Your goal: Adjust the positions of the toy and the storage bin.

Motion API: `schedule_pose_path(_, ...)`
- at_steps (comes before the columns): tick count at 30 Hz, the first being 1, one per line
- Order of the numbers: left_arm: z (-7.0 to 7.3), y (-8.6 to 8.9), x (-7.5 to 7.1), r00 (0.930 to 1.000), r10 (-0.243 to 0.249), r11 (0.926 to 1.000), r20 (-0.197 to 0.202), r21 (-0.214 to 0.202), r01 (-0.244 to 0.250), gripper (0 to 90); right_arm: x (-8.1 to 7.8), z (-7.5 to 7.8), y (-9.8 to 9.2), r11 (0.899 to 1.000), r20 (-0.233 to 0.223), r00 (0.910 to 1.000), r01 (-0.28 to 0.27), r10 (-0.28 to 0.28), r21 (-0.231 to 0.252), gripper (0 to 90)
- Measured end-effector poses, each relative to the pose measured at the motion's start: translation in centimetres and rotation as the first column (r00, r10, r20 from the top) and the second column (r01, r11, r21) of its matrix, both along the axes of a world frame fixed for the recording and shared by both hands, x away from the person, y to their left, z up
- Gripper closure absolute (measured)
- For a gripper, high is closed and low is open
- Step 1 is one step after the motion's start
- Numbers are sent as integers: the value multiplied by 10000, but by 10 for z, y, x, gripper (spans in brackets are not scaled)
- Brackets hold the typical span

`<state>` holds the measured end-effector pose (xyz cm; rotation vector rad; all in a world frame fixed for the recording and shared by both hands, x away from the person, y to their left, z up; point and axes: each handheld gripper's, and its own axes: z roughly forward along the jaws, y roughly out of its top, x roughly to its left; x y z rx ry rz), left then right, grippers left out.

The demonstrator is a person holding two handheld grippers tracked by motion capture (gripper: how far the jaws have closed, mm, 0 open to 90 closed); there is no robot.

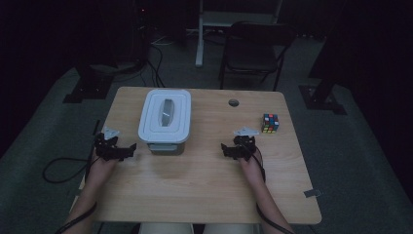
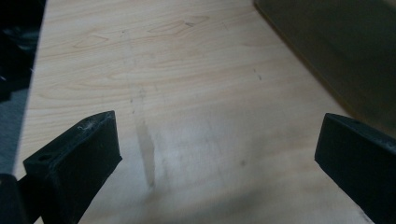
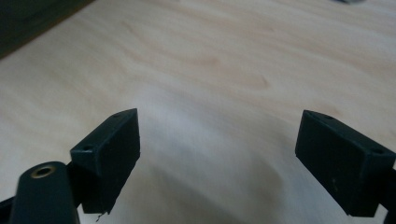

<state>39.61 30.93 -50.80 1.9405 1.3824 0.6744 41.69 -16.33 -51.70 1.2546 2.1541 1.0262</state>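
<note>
A white lidded plastic box (image 1: 165, 119) stands on the wooden table (image 1: 204, 185), left of the middle. A multicoloured puzzle cube (image 1: 271, 123) sits near the right edge. My left gripper (image 1: 116, 146) is just left of the box's near corner, low over the table by its left edge. Its jaws (image 2: 217, 158) are open with bare wood between them, and the box's shadowed side (image 2: 345, 51) rises to their right. My right gripper (image 1: 237, 147) hovers right of the box and short of the cube. It (image 3: 217, 163) is open over bare wood, with the box's dark edge (image 3: 32, 18) far to the upper left.
A round cable hole (image 1: 234, 102) is set in the table behind the right gripper. A dark chair (image 1: 253, 48) and stand legs are on the floor beyond the far edge. Cables trail off the table's left side (image 1: 63, 170).
</note>
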Motion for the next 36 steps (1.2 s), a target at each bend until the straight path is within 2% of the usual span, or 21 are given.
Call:
schedule_pose_path(2,-1,-2,8,9998,41,10000,-214,-13,-42,8,10,-1,8,9999,-97,9999,-79,80,145,139)
schedule_pose_path(4,-2,-3,15,10000,42,10000,-69,-90,-42,8,25,-4,22,9997,-237,9996,-179,183,176,139)
schedule_pose_path(5,-2,-4,19,9999,155,9998,11,-91,-155,8,25,-4,22,9997,-237,9996,-179,183,176,139)
schedule_pose_path(6,-3,-5,27,9998,181,9997,54,-190,-180,8,34,-4,32,9998,-187,9996,-205,206,48,139)
schedule_pose_path(7,-3,-5,27,9998,181,9997,54,-190,-180,8,34,-4,32,9998,-187,9996,-205,206,48,139)
schedule_pose_path(8,-4,-5,31,9998,185,9996,-6,-228,-185,8,43,-4,40,9997,-60,9998,-210,211,94,139)
schedule_pose_path(11,-7,-6,43,9995,144,9992,-283,-381,-154,8,52,-5,47,9997,-13,9999,-166,166,205,141)
schedule_pose_path(12,-7,-7,47,9994,170,9993,-313,-319,-180,8,61,-6,54,9996,-198,9996,-212,215,162,195)
schedule_pose_path(15,-7,-9,57,9994,92,9998,-340,-154,-97,8,68,-5,61,9996,-163,9996,-213,216,203,198)
schedule_pose_path(16,-6,-9,61,9995,75,9998,-298,-177,-80,8,74,-4,70,9991,-306,9989,-334,343,272,193)
schedule_pose_path(18,-3,-9,67,9998,97,9995,-168,-309,-102,8,76,-4,75,9992,-313,9989,-342,349,210,184)
schedule_pose_path(19,-1,-9,70,9997,141,9993,-180,-337,-147,8,80,-1,84,9990,-358,9987,-360,369,266,180)
schedule_pose_path(22,3,-12,77,9997,92,9993,-239,-368,-101,7,83,1,92,9992,-337,9990,-286,295,273,164)
schedule_pose_path(26,8,-17,81,9998,-175,9990,-124,-415,169,7,86,7,102,9984,-323,9994,-98,116,556,163)
schedule_pose_path(29,9,-22,81,9991,-404,9974,-111,-593,397,7,86,9,106,9968,-374,9991,-189,219,782,152)
schedule_pose_path(30,8,-25,82,9986,-506,9977,-129,-466,499,7,85,10,109,9914,-512,9969,-541,606,1196,134)
schedule_pose_path(32,8,-28,81,9978,-642,9969,-174,-471,634,7,83,10,111,9893,-437,9956,-774,834,1240,146)
schedule_pose_path(34,8,-31,80,9978,-651,9974,-116,-322,647,7,81,12,111,9915,-337,9969,-668,709,1113,147)
schedule_pose_path(36,9,-33,79,9979,-635,9977,-108,-257,632,8,81,12,109,9887,-542,9956,-687,765,1336,153)
